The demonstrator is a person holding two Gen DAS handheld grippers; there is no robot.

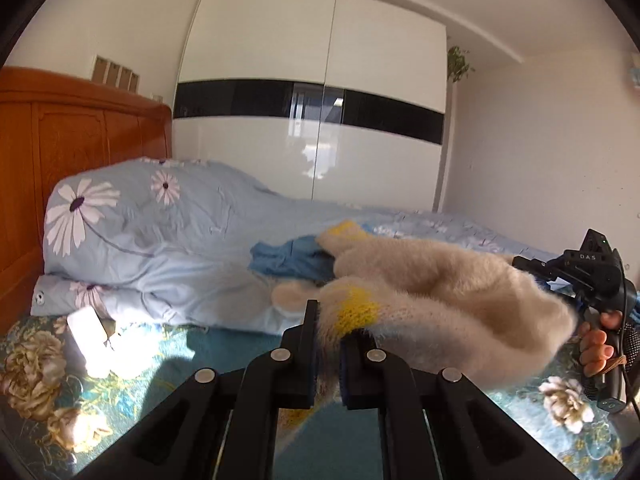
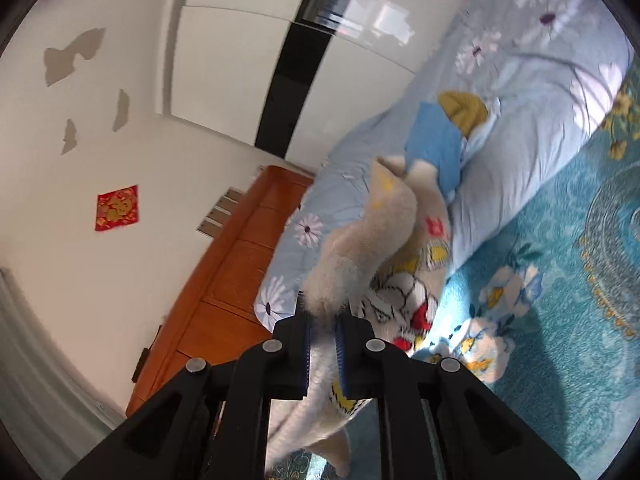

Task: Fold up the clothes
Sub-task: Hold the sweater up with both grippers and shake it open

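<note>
My left gripper (image 1: 330, 330) is clamped narrow on a yellow-banded edge of the fluffy cream knitted sweater (image 1: 440, 280), which stretches from my fingers toward three o'clock, lifted off the teal floral bedspread (image 1: 224, 356). At three o'clock in that view the other black tool shows, with bare fingers (image 1: 596, 350) wrapped round its handle. My right gripper (image 2: 323, 320) is likewise closed tight on a furry cream fold of the same sweater (image 2: 360, 240), whose cartoon-printed front hangs toward one o'clock. Behind the sweater, at twelve o'clock from my left gripper, a crumpled blue garment (image 1: 284, 258) lies against the pale blue daisy-print quilt (image 1: 160, 220) bundled along the orange wooden headboard (image 1: 80, 152). A glossy white wardrobe with a black band (image 1: 312, 80) stands beyond, doors shut, contents hidden.
</note>
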